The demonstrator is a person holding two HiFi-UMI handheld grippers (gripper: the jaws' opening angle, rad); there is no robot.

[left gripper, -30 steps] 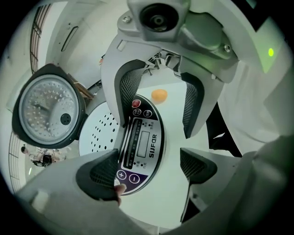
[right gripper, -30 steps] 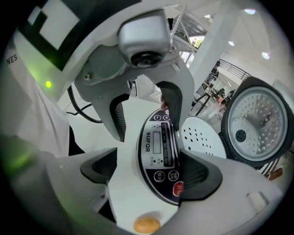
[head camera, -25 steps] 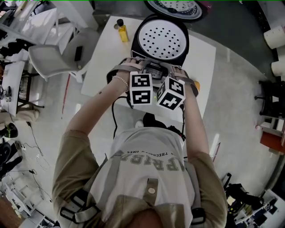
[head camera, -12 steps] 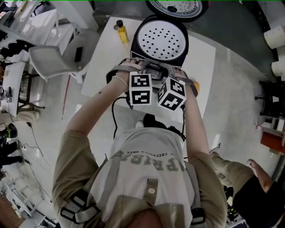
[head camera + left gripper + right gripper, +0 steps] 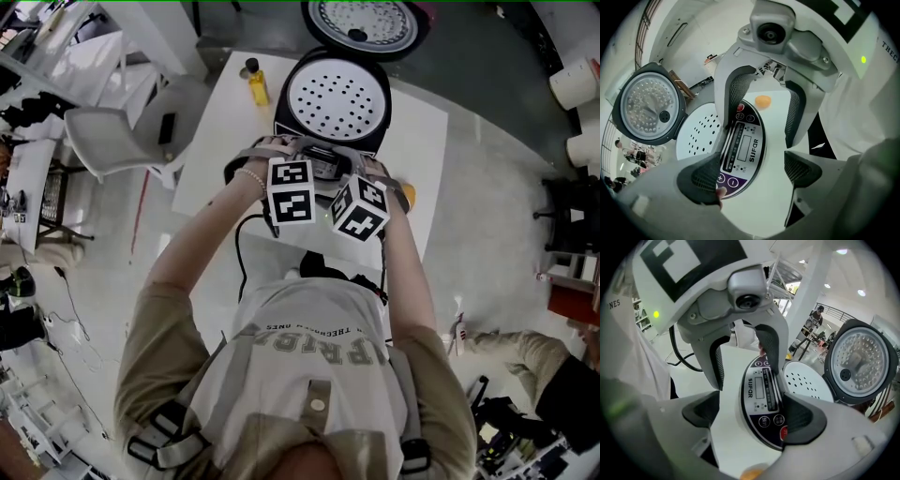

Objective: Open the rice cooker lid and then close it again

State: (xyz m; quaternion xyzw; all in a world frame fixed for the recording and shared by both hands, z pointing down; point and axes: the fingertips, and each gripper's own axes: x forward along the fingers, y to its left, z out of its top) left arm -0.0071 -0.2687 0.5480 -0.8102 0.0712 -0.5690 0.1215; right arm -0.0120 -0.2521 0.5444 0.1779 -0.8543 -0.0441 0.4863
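The black rice cooker (image 5: pixel 330 112) stands on the white table (image 5: pixel 214 150) with its lid (image 5: pixel 362 22) swung fully up and back. A white perforated tray (image 5: pixel 337 94) fills the pot. Both grippers meet at the cooker's front, marker cubes side by side. My left gripper (image 5: pixel 754 174) is open, its jaws straddling the oval control panel (image 5: pixel 742 149), and the left jaw's pad overlaps the panel's edge. My right gripper (image 5: pixel 751 417) is open too, facing the other way across the same panel (image 5: pixel 765 397). Neither clamps anything.
A yellow bottle (image 5: pixel 256 83) stands left of the cooker. A small orange object (image 5: pixel 411 194) lies on the table at the right. A black cable (image 5: pixel 240 251) hangs off the near edge. A white chair (image 5: pixel 117 131) is left of the table. A person's legs (image 5: pixel 539 361) are lower right.
Both grippers stay at the cooker's front and the lid stays open. The head view has tipped slightly, showing more of the lid. The bystander at lower right has shifted.
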